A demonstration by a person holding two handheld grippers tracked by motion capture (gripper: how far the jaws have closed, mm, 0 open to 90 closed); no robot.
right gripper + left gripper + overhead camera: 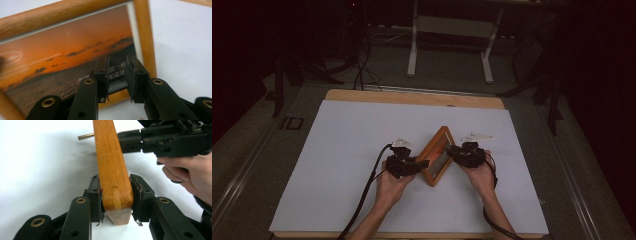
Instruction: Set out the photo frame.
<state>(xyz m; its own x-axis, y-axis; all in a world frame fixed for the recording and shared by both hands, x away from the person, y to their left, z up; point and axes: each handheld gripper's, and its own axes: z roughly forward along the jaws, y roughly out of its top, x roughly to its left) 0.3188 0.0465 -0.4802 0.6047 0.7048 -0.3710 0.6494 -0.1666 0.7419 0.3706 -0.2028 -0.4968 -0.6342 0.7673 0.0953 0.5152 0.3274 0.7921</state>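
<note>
**You hold the frame by one corner**

Your left gripper (115, 195) pinches a corner of the wooden picture frame (437, 155), which stands on the white table (342, 150) between your hands. Your right gripper (117, 77) sits at the sunset picture, its jaws apart, squeezing nothing.

A wooden picture frame (437, 156) stands near the middle of the white sheet (352, 150) covering the table (412, 97). The left gripper (418, 165) meets its near-left edge; the right gripper (454, 152) is at its right face. Cables trail near. Beyond, the floor is dark, with a white stand (451, 30).
</note>
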